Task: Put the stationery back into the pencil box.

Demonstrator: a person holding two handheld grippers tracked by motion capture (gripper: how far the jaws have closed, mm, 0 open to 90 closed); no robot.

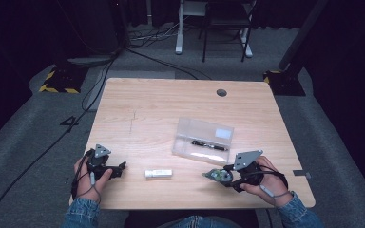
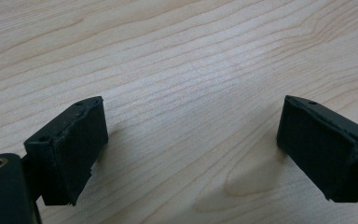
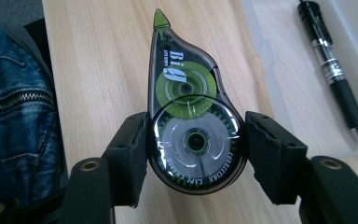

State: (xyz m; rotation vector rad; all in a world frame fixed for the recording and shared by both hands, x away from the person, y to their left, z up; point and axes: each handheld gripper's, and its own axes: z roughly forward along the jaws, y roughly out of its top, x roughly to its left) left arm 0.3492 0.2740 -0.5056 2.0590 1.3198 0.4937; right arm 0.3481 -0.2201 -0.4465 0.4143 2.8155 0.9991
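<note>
The right gripper (image 3: 196, 140) was closed on a correction tape dispenser (image 3: 189, 116), its two jaws pressing the round, wider end from either side while the green tip pointed away from the hand. From above, that pair sat near the front edge of the table (image 1: 138, 104), toward its right corner, just in front of a clear plastic case (image 1: 203, 140) that lay open with a black pen (image 1: 209, 145) inside. The left gripper (image 1: 115, 170) rested near the front left corner with its jaws spread wide and nothing between them, bare wood showing under its pads. A small white eraser-like block (image 1: 158, 173) lay between the two grippers, close to the front edge. To my eye the grip looked risky: the pads met a smooth curved shell, so the dispenser could pivot or squirt out if the squeeze loosened or the hand swung quickly. I also judged that the long tip might catch the case's wall on the way in, nudging the case or knocking the pen.
</note>
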